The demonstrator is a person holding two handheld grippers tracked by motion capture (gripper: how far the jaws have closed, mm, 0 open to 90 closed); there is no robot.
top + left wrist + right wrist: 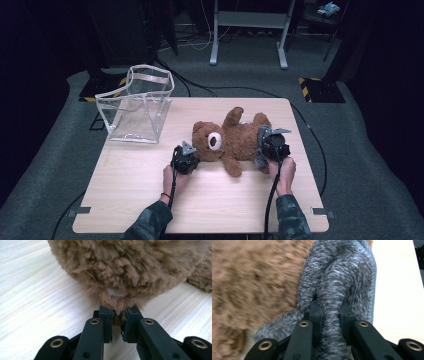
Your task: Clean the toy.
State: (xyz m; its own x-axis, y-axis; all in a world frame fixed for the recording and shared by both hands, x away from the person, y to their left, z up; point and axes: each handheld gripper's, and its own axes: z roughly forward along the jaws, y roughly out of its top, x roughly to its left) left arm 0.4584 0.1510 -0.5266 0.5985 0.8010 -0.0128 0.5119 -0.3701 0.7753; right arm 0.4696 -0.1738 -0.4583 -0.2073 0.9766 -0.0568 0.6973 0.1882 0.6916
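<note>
Teddy bear (235,141): brown plush toy with shaggy, curly pile, lying on its back near the middle of the tabletop, head toward the left claw, legs toward the right claw; round head, pale muzzle patch, one arm raised toward the far edge
Grey knit piece (342,282): soft ribbed knit fabric in mottled grey and white with a stitched rim, bunched into thick folds at the bear's leg end
Left claw (186,159): black, with a grey three-cornered plate on top, at the bear's head; in the left gripper view its two black jaws stand nearly closed, pinching a tuft of brown fur at the rounded edge of the head, beside a small white patch in the pile
Right claw (331,315): black jaws drawn close together on a thick fold of the grey knit piece, which fills the gap between them; the brown fur beside it is blurred
Hands: one hand (173,180) behind the left claw and one hand (284,172) behind the right claw, with camouflage sleeves and black cables trailing back
Tabletop (150,175): pale wood-grain board with rounded corners, smooth and flat
Clear bag (137,105): stiff transparent plastic tote with a white-trimmed rim, standing open at the far left corner, well apart from the bear
Floor (45,165): grey carpet with black cables
</note>
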